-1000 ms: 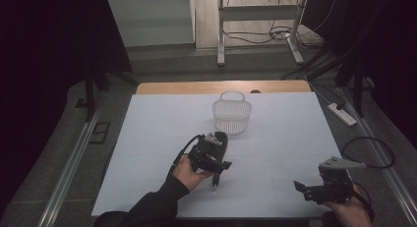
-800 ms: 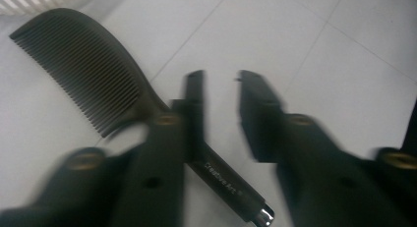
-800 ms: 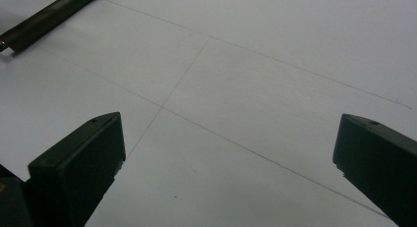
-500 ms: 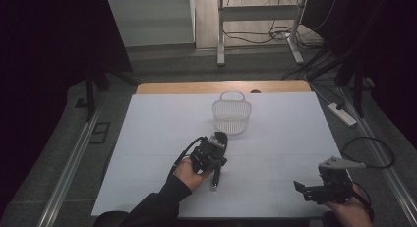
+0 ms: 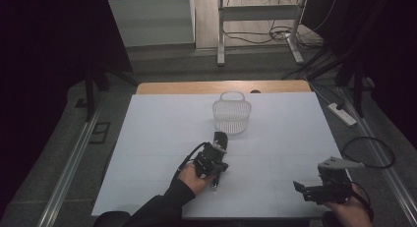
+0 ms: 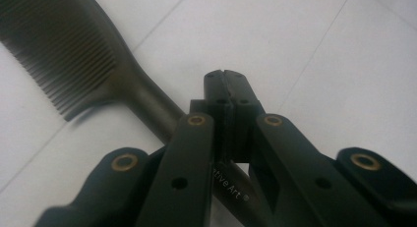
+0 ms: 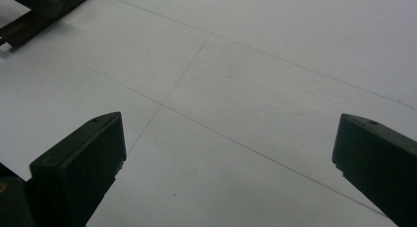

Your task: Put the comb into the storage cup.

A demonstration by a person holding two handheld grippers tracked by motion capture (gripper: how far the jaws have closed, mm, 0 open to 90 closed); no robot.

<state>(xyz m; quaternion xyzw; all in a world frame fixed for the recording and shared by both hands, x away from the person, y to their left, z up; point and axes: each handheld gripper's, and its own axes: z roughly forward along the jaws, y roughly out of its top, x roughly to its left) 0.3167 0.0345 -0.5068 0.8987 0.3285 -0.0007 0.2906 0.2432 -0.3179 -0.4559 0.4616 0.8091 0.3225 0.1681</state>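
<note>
Nearest to us, at about five o'clock on the desk, our right gripper sits low over the white surface with its fingers spread wide apart and nothing between them; in the right gripper view we see only bare white sheet with thin seam lines between the two black tips.

A little farther in, near six o'clock and left of the middle, our left gripper points down toward the desk. In the left gripper view its fingers have just been closing and now meet tip to tip. The dark comb lies on the white surface, its handle running under the fingers from about ten o'clock toward five o'clock, its teeth at the upper left. We cannot tell whether the handle is actually pinched.

Farthest away, toward twelve o'clock, a white wire basket stands upright, well apart from both grippers.
</note>
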